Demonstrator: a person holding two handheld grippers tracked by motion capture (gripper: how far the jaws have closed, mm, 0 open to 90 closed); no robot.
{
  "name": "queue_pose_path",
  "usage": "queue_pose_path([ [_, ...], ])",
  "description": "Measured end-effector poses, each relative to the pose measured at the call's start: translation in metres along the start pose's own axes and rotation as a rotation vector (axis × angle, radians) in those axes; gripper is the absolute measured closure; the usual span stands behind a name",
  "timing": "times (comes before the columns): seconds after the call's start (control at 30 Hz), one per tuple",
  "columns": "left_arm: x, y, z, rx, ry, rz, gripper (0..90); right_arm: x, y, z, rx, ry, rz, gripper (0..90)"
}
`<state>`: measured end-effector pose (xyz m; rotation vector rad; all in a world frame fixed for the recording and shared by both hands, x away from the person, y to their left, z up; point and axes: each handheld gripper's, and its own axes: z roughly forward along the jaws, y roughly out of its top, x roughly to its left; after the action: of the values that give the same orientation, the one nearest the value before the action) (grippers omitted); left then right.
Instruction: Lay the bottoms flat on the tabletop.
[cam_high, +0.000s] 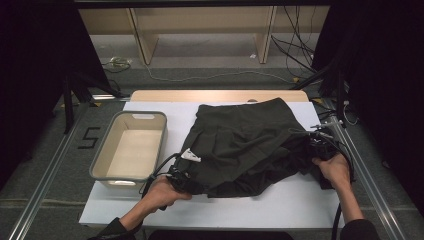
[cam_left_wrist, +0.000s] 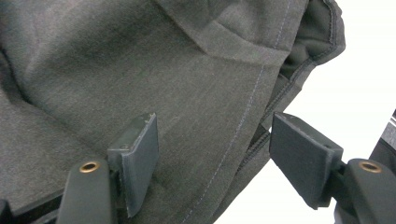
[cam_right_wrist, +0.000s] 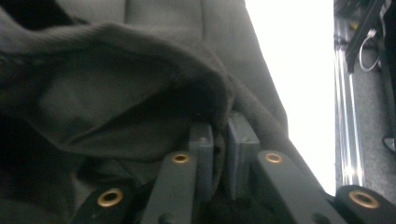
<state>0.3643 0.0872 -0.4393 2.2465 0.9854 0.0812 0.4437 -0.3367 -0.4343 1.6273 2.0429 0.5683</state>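
High view: dark garment (cam_high: 247, 145) lies rumpled on the white table (cam_high: 280, 205), beside an unfilled bin (cam_high: 129, 146). Right gripper (cam_right_wrist: 223, 140) is clamped on cloth; left gripper (cam_left_wrist: 212, 158) is spread, ungrasped. Folding judged barely begun.

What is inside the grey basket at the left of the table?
The grey basket looks empty: its bare pale floor shows in the high view. The near wall hides a strip of floor behind it.
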Motion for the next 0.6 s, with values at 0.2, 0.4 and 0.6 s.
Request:
queue_pose_path([
  [0.2,0.002,0.000,-0.003,-0.007,0.001,-0.003,32.2,-0.008,0.002,-0.013,-0.040,0.097,0.084,49.3],
  [0.4,0.003,0.000,-0.004,-0.017,0.004,-0.010,32.2,-0.012,-0.001,-0.048,-0.110,0.139,0.110,35.0],
  [0.6,0.002,0.001,-0.007,-0.043,0.010,-0.022,31.4,-0.006,-0.016,-0.075,-0.162,0.160,0.115,32.5],
])
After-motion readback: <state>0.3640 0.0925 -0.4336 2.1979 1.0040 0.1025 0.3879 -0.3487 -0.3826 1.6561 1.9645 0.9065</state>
